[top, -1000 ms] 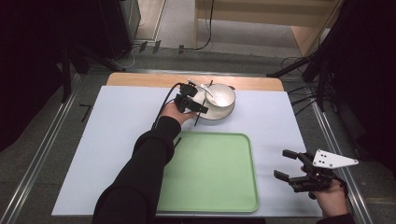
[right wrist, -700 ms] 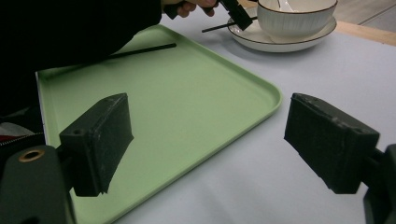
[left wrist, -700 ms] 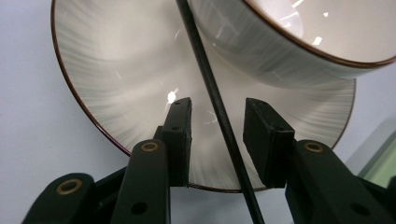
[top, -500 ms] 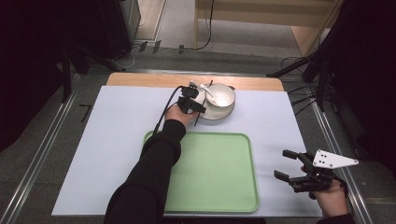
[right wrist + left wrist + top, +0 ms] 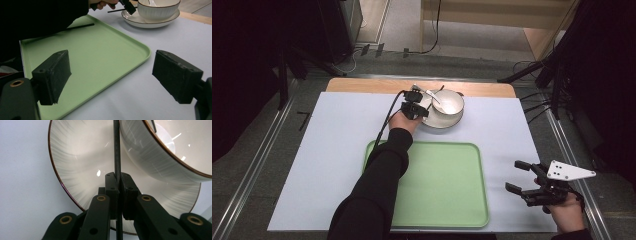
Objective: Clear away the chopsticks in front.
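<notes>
Stick: I see a thin dark stick (image 5: pixel 117 150) running straight up between the left tool's jaws, across the saucer and close along the bowl's outer wall.
Stick, place: it lies beyond the far edge of the green tray (image 5: pixel 437 190), over the saucer's near-left rim. From the right gripper view I can see one end poking out sideways from the left tool, above the tray's far corner.
Left tool: my left tool (image 5: pixel 117 178) has just been closing, and its two black pads are now pressed flat on the stick from both sides, with no gap showing.
Left arm: the dark sleeve (image 5: pixel 377 185) reaches across the tray's left half to get there.
Bowl: the white bowl (image 5: pixel 448 102) with a dark rim line sits on the saucer, past the tray's far edge, and holds a white spoon (image 5: pixel 433 96).
Saucer: the white saucer (image 5: pixel 75 165) rests on the table just beyond the tray, not touching it.
Right tool: my right tool (image 5: pixel 111 65) sits to the right of the tray's near-right corner, jaws spread wide with nothing between them, pointed across the tray towards the bowl.
Tray: it has nothing lying on it.
Table: the table (image 5: pixel 327 150) is covered in a pale sheet, and the tray sits at its near middle.
</notes>
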Action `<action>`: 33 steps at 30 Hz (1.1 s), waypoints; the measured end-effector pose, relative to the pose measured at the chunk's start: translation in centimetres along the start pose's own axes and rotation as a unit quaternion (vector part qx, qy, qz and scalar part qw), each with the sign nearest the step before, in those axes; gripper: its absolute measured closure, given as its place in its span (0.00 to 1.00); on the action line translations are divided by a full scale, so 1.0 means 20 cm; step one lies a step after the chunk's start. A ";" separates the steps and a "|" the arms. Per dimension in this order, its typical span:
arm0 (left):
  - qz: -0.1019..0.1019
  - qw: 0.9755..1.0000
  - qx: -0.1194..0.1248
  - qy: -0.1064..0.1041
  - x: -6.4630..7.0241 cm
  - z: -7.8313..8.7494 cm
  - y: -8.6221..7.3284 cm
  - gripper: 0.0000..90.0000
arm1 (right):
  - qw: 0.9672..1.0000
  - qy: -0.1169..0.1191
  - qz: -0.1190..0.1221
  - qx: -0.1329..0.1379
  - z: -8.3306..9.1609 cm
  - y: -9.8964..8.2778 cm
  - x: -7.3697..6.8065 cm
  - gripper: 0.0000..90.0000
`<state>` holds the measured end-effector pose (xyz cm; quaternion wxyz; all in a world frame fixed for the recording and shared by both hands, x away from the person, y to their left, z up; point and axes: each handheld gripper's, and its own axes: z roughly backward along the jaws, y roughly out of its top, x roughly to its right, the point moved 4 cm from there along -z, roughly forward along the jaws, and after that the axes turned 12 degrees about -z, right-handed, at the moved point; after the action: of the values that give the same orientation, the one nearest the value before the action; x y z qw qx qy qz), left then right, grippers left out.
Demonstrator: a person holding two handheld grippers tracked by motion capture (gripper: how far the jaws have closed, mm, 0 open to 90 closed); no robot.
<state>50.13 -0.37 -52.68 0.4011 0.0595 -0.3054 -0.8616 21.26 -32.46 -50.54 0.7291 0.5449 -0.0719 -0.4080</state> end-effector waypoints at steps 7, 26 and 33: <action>0.013 1.000 0.002 -0.001 -0.04 0.09 0.01 0.95 | 1.000 0.000 0.000 0.000 0.00 0.00 0.00 0.17; -0.006 1.000 -0.002 0.005 -0.15 0.42 -0.16 0.95 | 1.000 -0.002 0.000 -0.003 0.00 0.00 0.00 0.17; -0.003 1.000 0.007 -0.005 -0.16 0.54 -0.28 0.95 | 1.000 -0.004 -0.001 -0.004 0.00 0.00 0.00 0.17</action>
<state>44.85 9.88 -47.63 0.3964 0.0589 -0.3137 -0.8608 21.15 -32.40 -50.59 0.7310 0.5402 -0.0724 -0.4107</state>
